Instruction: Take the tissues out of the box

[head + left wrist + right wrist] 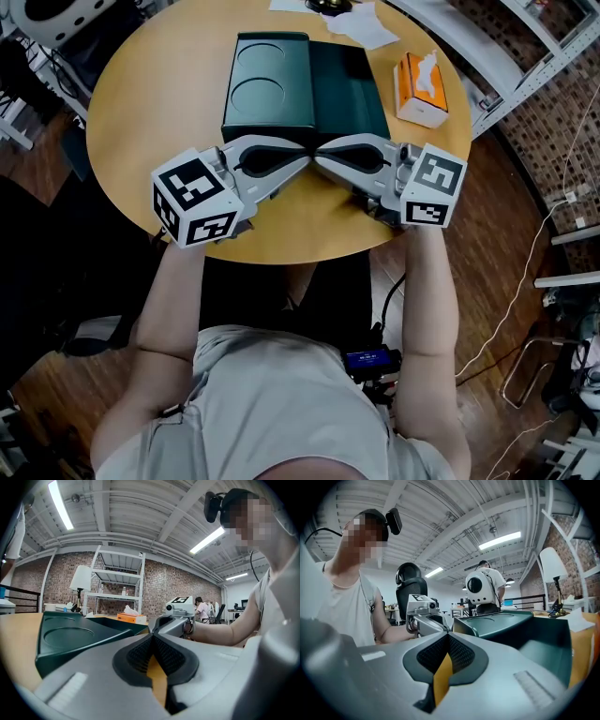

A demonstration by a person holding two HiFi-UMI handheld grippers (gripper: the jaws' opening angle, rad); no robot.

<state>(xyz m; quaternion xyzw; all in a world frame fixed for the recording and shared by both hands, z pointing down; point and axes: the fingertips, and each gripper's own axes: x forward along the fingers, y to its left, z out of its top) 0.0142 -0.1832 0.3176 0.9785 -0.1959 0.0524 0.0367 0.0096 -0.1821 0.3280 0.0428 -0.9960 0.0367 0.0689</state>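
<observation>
An orange tissue box (420, 89) with a white tissue poking out of its top stands at the back right of the round wooden table (150, 112). It also shows far off in the left gripper view as the tissue box (132, 617). My left gripper (304, 159) and right gripper (322, 159) meet tip to tip over the table's front, just before a dark green tray (300, 84). Both are shut with nothing between their pads. Each camera sees the other: the right gripper (161, 620) and the left gripper (440, 626). Neither touches the box.
The green tray (70, 637) has two round recesses and fills the table's middle. White papers (361, 23) lie at the back edge. A white metal shelf (525, 56) stands to the right of the table, with cables on the floor.
</observation>
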